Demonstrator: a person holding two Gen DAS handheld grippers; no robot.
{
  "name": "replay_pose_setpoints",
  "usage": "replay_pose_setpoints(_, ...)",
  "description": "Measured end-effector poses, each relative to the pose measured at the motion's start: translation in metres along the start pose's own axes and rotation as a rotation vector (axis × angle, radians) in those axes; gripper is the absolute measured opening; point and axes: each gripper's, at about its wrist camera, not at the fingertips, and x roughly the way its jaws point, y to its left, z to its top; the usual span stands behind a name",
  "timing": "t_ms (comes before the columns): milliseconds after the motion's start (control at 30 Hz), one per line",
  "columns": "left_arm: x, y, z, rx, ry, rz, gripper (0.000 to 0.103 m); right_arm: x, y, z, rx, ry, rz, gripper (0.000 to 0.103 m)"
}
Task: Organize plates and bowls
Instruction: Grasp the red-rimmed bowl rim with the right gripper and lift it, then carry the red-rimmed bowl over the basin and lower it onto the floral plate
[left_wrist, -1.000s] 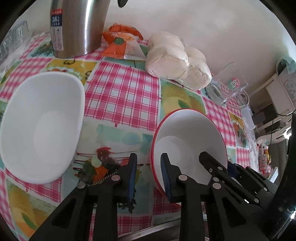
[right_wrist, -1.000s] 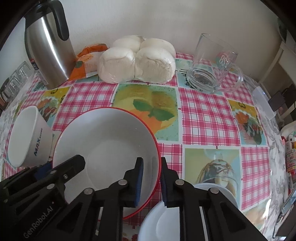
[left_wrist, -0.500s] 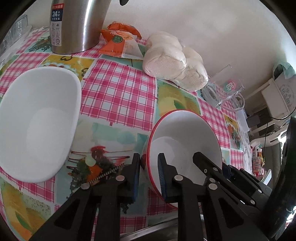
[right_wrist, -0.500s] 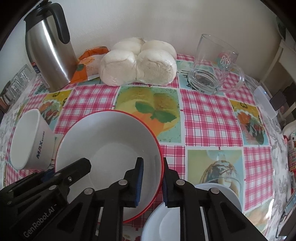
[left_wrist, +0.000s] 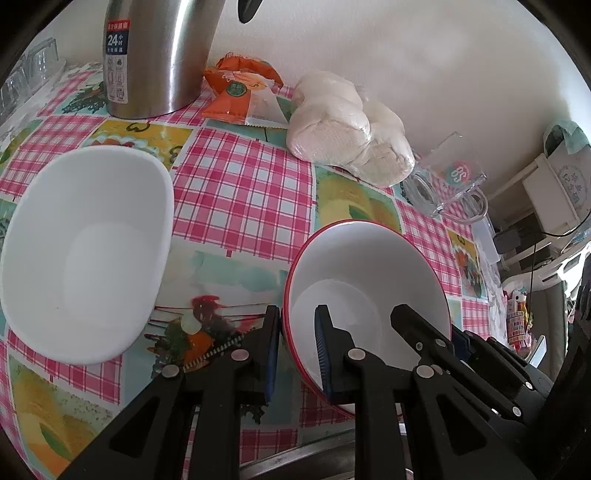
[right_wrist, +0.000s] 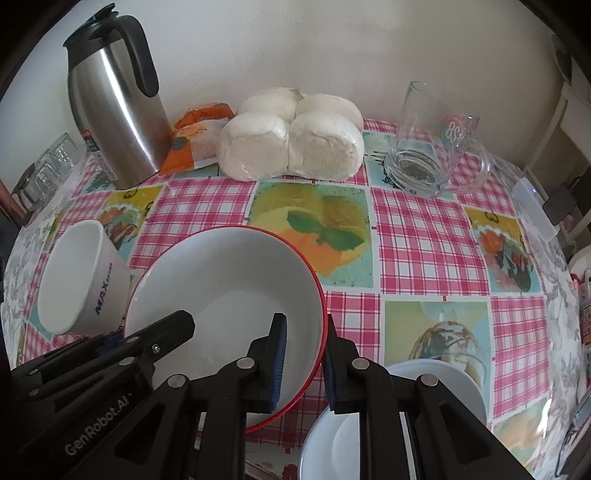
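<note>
Both grippers, the left gripper (left_wrist: 295, 345) and the right gripper (right_wrist: 303, 349), have their jaws clenched on opposite rims of the red-rimmed bowl (right_wrist: 225, 291) near the counter (right_wrist: 421, 236) edge, so stacking seems only beginning: the white "MAX" bowl (right_wrist: 75, 280) and the plate (right_wrist: 436, 384) wait apart.

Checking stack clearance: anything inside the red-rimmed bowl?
No contents visible in the red-rimmed bowl: white bare interior. The left gripper and right gripper each clamp its rim with one finger inside, and these cover part of the near inner wall.
</note>
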Motion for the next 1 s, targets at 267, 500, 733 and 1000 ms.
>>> replay_pose_setpoints(267, -0.014, -0.008, 0.001, 0.021, -0.022, -0.001, 0.02, -0.016, -0.001, 0.001, -0.003, -0.034, 0.0, 0.019)
replay_pose_setpoints(500, -0.033, -0.016, 0.002, 0.033, -0.051, -0.006, 0.02, -0.039, 0.003, 0.002, -0.019, -0.079, -0.004, 0.019)
replay_pose_setpoints(733, -0.049, -0.021, -0.003, 0.046, -0.062, -0.004, 0.02, -0.058, 0.006, -0.003, -0.01, -0.1, 0.002, 0.019)
replay_pose_setpoints(1000, -0.07, -0.028, -0.011, 0.06, -0.081, -0.007, 0.02, -0.084, 0.006, -0.01, -0.005, -0.126, 0.003, 0.019)
